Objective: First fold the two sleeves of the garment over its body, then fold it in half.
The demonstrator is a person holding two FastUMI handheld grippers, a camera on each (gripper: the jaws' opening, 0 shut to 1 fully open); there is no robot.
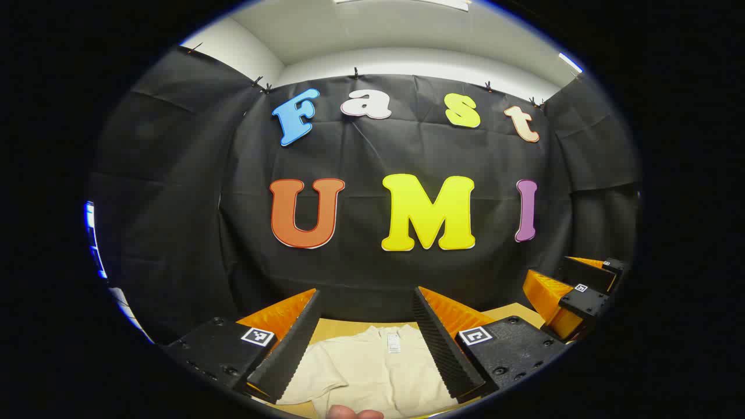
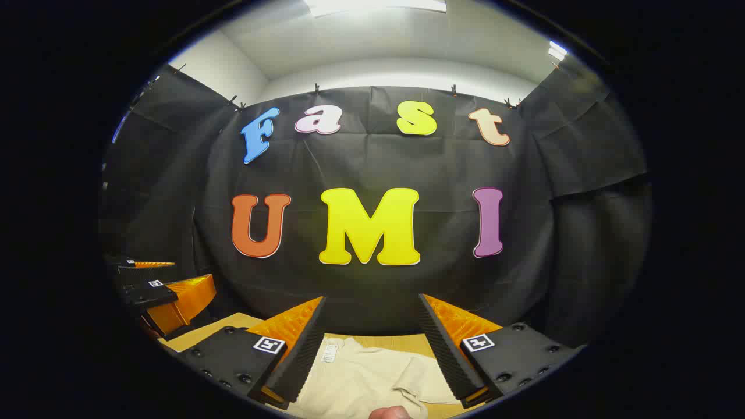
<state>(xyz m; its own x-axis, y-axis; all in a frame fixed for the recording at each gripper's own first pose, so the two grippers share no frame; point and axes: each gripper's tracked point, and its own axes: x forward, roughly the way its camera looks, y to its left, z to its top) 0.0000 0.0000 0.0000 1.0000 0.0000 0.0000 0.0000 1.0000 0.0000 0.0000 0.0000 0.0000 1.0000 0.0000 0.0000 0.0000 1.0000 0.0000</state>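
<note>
A cream short-sleeved garment (image 1: 366, 372) lies flat on the wooden table (image 1: 340, 329), its neck label toward the booth's wall. My left gripper (image 1: 365, 294) hovers above its left half, open, with nothing between the fingers; one sleeve (image 1: 314, 364) lies spread below the left finger. In the right gripper view the same garment (image 2: 355, 381) lies under my right gripper (image 2: 371, 298), which is open and empty too, and the other sleeve (image 2: 422, 375) spreads out near the right finger. Each gripper is seen from the other's view: right gripper (image 1: 550, 273), left gripper (image 2: 192, 272).
The black cloth wall (image 1: 372, 279) rises close behind the table's far edge. Bare table top (image 2: 230, 326) lies between the two grippers. A fingertip of the person's hand (image 1: 349, 413) peeks in at the bottom.
</note>
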